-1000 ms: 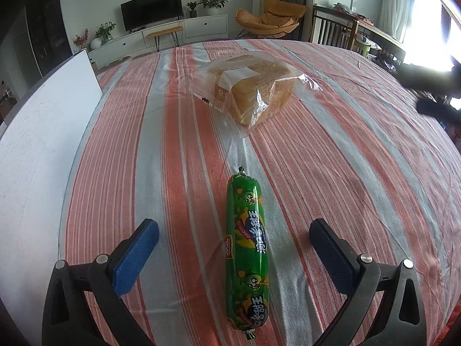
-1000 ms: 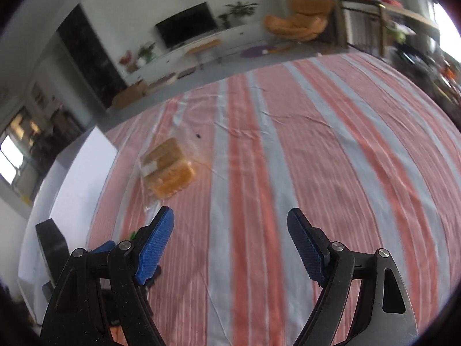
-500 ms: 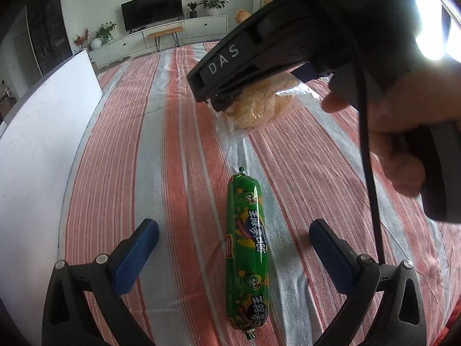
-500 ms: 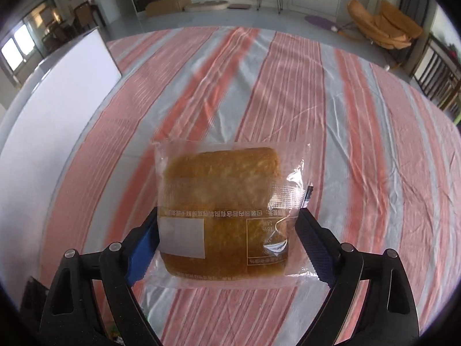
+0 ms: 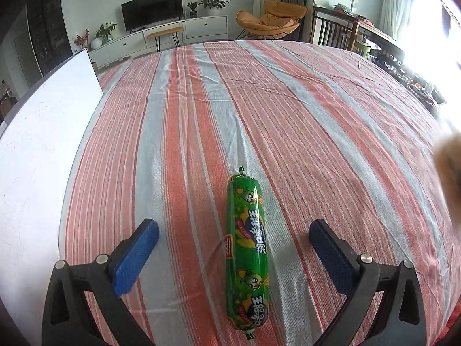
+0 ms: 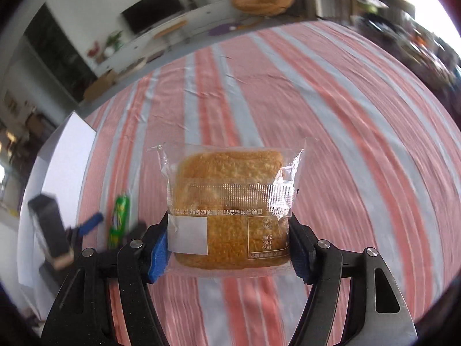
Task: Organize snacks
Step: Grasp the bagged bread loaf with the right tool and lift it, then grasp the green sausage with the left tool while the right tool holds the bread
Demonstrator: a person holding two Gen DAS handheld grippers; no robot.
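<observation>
A green sausage snack [image 5: 247, 255] lies lengthwise on the striped tablecloth, between the blue pads of my open left gripper [image 5: 233, 248], which does not touch it. My right gripper [image 6: 229, 238] is shut on a clear-wrapped bread bun [image 6: 230, 210] and holds it up above the table. A blurred brown edge of the bread [image 5: 449, 155] shows at the far right of the left wrist view. The sausage [image 6: 119, 216] and the left gripper [image 6: 115, 225] also show at the lower left of the right wrist view.
A white board [image 5: 37, 155] lies along the table's left edge, also in the right wrist view [image 6: 57, 167]. The red and grey striped tablecloth [image 5: 259, 109] covers the table. Chairs, a TV unit and plants stand beyond the far edge.
My right gripper closed on the bread, lifted it off the table and carried it to the right, out of the left wrist view's middle. The left gripper and sausage have not moved.
</observation>
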